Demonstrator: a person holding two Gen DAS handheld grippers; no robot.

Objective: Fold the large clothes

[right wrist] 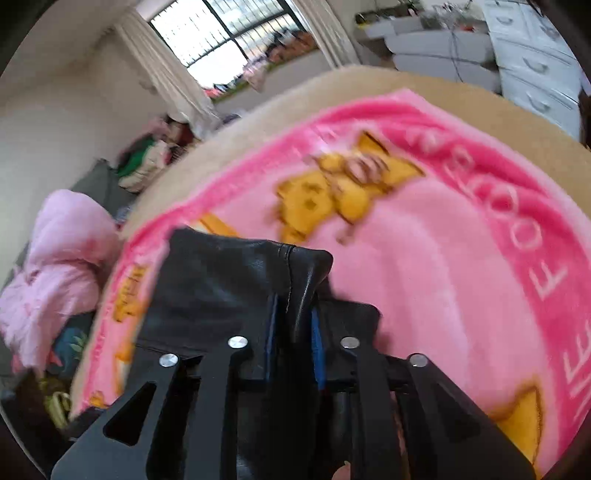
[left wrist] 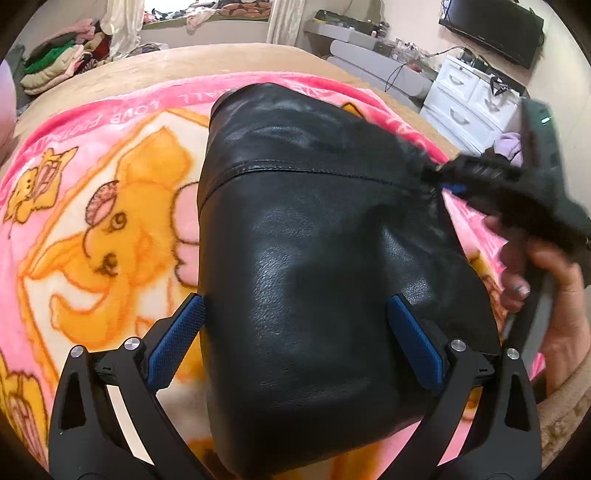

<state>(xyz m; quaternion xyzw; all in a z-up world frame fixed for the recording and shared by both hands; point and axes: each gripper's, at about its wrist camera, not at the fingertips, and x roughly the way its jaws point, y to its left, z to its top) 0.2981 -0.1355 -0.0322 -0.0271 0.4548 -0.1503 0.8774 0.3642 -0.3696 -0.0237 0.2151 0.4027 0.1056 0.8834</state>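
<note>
1. Blue-padded fingers (left wrist: pixel 177 347) of the left gripper (left wrist: pixel 295 343) stand wide apart over a black leather garment (left wrist: pixel 314 258); the pads straddle it and whether they touch it cannot be told
2. The right gripper (right wrist: pixel 293 339) has its fingers (right wrist: pixel 271 332) drawn narrow, pinching a raised fold of the garment (right wrist: pixel 236 280) at its edge; the leather rises up between the blue pads
3. In the left wrist view the right gripper (left wrist: pixel 447 177) reaches in from the right, blurred, its tips at the garment's right edge, with a hand (left wrist: pixel 546 280) holding it
4. The garment lies in a long folded shape on a pink blanket (left wrist: pixel 92 206) printed with orange cartoon figures; the blanket covers a tan bed (left wrist: pixel 147 70)
5. Behind the bed, a pile of clothes (left wrist: pixel 55 62) sits at the left; white drawers (left wrist: pixel 469 96) stand at the right; a window (right wrist: pixel 221 33) shows between curtains
</note>
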